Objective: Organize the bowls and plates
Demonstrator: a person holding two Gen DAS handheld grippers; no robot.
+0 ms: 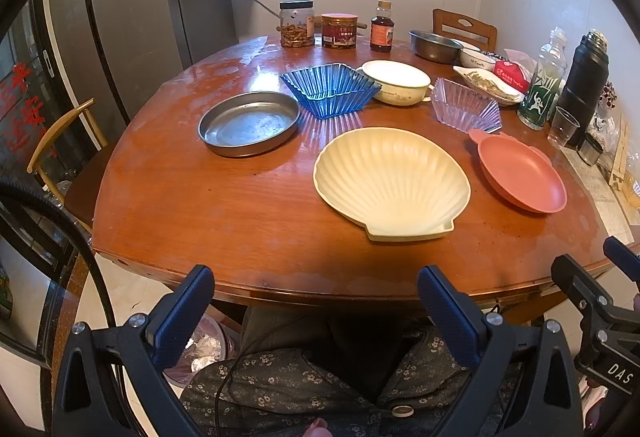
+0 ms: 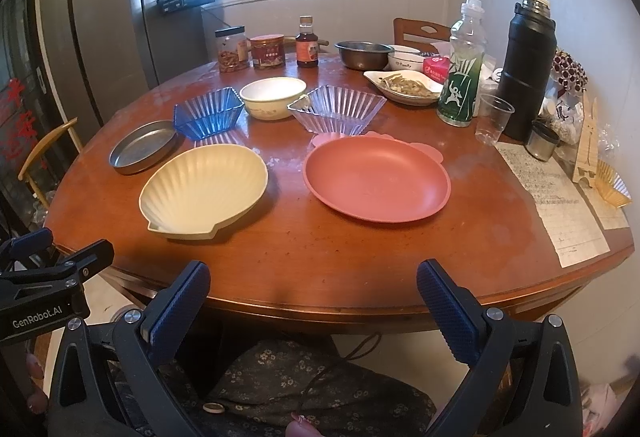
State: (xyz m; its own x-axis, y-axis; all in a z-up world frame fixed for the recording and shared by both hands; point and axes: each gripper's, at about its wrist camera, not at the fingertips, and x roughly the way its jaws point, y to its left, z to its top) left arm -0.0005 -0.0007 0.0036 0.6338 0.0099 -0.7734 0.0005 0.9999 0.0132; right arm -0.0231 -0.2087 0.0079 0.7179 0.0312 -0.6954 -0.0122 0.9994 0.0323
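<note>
On the round wooden table [image 1: 208, 221] lie a cream shell-shaped plate [image 1: 390, 183] [image 2: 204, 187], a pink plate [image 1: 520, 173] [image 2: 376, 181], a round metal pan [image 1: 248, 123] [image 2: 144, 151], a blue ribbed glass bowl [image 1: 330, 89] [image 2: 208, 113], a clear ribbed bowl [image 1: 466, 105] [image 2: 338, 109] and a cream ceramic bowl [image 1: 396, 81] [image 2: 274, 97]. My left gripper [image 1: 316, 305] hangs open below the table's near edge, nothing between its fingers. My right gripper [image 2: 314, 301] is open too, in front of the near edge, empty.
At the back stand two jars [image 1: 318, 23], a sauce bottle [image 1: 382, 27], a steel bowl [image 1: 434, 45], a white bowl [image 2: 404, 57] and a dish of food [image 2: 404, 85]. A green bottle [image 2: 460, 65], black flask [image 2: 526, 65], plastic cup [image 2: 492, 119] and papers [image 2: 560, 205] crowd the right. A chair [image 1: 60, 141] stands left.
</note>
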